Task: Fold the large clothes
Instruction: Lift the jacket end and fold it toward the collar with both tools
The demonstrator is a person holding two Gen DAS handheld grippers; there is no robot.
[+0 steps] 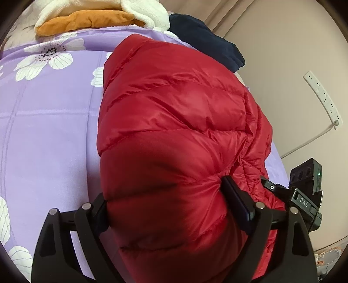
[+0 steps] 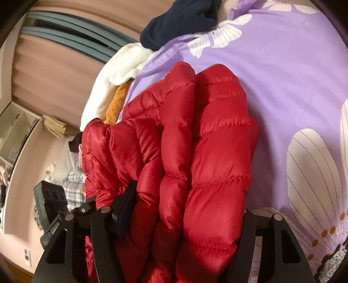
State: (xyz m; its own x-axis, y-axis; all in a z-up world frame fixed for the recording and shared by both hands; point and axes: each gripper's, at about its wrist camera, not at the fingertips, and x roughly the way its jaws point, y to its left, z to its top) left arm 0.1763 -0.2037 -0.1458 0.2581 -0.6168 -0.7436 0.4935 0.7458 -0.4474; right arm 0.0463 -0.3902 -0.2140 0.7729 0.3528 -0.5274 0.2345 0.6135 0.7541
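Red down jacket (image 1: 174,122) fills both grips: the left gripper (image 1: 171,196) clamps a thick fold between widely spread fingers; the right gripper (image 2: 189,206) squeezes bunched layers.

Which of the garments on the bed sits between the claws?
The red puffer jacket; the navy, white and orange clothes lie piled farther away.

Only "DAS" can be read, on the right tool (image 1: 282,193) body.
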